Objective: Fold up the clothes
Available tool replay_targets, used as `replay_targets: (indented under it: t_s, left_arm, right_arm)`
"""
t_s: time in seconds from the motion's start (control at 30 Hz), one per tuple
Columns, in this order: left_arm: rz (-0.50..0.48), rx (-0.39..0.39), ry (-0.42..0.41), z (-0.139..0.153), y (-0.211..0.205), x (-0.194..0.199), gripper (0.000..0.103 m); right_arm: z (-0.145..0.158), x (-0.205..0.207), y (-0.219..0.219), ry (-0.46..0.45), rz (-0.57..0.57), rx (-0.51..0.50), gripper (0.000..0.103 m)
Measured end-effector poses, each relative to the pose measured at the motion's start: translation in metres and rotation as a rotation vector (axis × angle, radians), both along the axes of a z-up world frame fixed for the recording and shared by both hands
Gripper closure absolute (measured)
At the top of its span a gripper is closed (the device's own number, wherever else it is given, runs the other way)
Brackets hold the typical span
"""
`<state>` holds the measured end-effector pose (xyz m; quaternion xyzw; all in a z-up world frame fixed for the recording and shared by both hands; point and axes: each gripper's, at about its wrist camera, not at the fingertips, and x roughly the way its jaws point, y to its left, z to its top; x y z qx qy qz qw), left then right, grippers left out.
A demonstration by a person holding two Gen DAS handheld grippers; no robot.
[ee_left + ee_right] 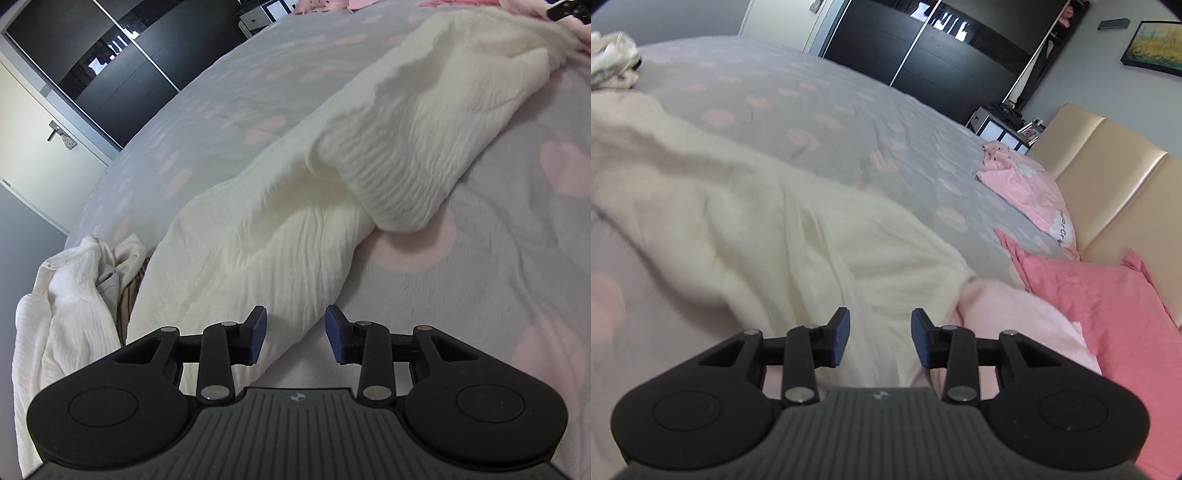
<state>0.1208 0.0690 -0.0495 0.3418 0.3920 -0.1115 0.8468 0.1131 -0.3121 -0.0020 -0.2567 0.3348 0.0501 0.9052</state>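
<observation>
Grey heart-print bed (517,229), cream garment (288,229), pink pillows (1108,306), white clothes pile (70,295)

A home bedroom: a bed (849,122) with heart-print bedding, pink pillows (1108,306), padded headboard (1115,177) and dark sliding wardrobe (923,48).

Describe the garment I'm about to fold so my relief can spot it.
On the grey heart-print bed, a long cream crinkle-textured garment stretches diagonally across the middle. Unlike the whiter crumpled pile at the bed's edge, it lies spread out, one end doubled over itself.

garment (295,206) on bed (517,221) | clothes pile (74,295) at its left
</observation>
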Motion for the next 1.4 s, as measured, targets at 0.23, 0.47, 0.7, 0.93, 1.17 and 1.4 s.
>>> replay_targets:
  t_s: [0.23, 0.47, 0.7, 0.93, 1.17, 1.4]
  left_arm:
    - [-0.049, 0.031, -0.005, -0.008, -0.014, 0.009, 0.070]
    - [-0.076, 0.072, 0.013, -0.018, -0.025, 0.019, 0.074]
    - [-0.067, 0.055, 0.006, -0.010, -0.022, 0.023, 0.101]
    - [0.007, -0.043, -0.092, 0.041, -0.003, 0.008, 0.102]
    - [0.129, -0.147, -0.177, 0.104, 0.042, -0.021, 0.102]
    - [0.140, -0.164, -0.112, 0.112, 0.074, -0.056, 0.102]
  right_arm:
    - [-0.017, -0.012, -0.008, 0.033, 0.067, -0.088, 0.061]
    - [-0.034, -0.001, -0.003, 0.084, 0.099, -0.138, 0.050]
    - [-0.016, 0.011, -0.022, 0.084, -0.014, -0.009, 0.095]
    - [0.009, 0.015, -0.036, 0.007, -0.160, 0.010, 0.096]
    - [0.030, 0.012, -0.055, -0.040, -0.277, 0.048, 0.097]
    - [0.044, -0.011, -0.068, -0.007, -0.303, 0.063, 0.097]
